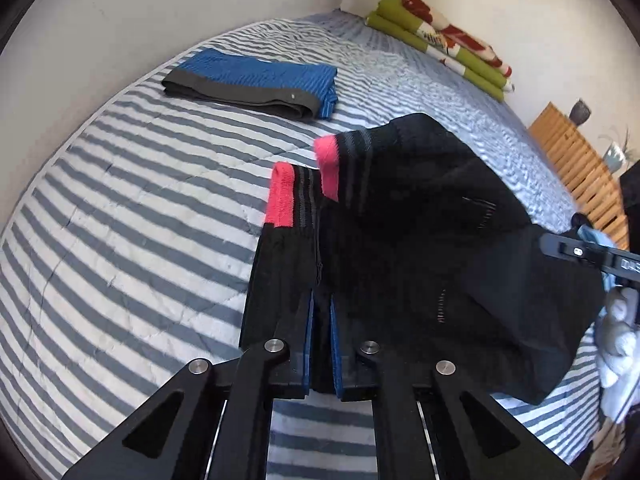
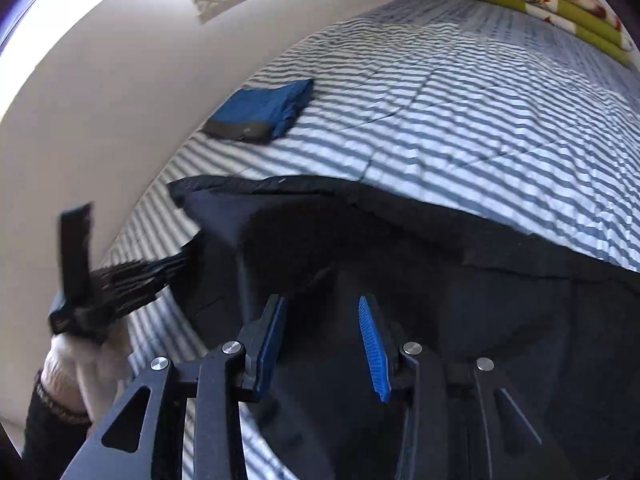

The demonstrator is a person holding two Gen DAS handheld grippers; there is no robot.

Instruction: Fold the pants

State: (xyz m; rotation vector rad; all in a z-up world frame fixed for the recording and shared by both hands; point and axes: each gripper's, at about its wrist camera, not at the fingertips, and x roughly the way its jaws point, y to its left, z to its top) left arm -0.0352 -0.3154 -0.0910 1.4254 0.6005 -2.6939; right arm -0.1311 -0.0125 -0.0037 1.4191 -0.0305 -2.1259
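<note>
I'm pinching the black pants (image 1: 420, 248) in my left gripper (image 1: 320, 312), fingers closed, lifting them off the bed (image 1: 120, 208); my right gripper (image 2: 324, 344) is hovering open-fingered for another hold

Black pants (image 2: 400, 240) cut off below; left gripper (image 2: 120, 280) blurred

Black left gripper (image 1: 320, 312), right gripper (image 2: 324, 344): ribbed blue pads, silver screws (dark sleeve).
</note>
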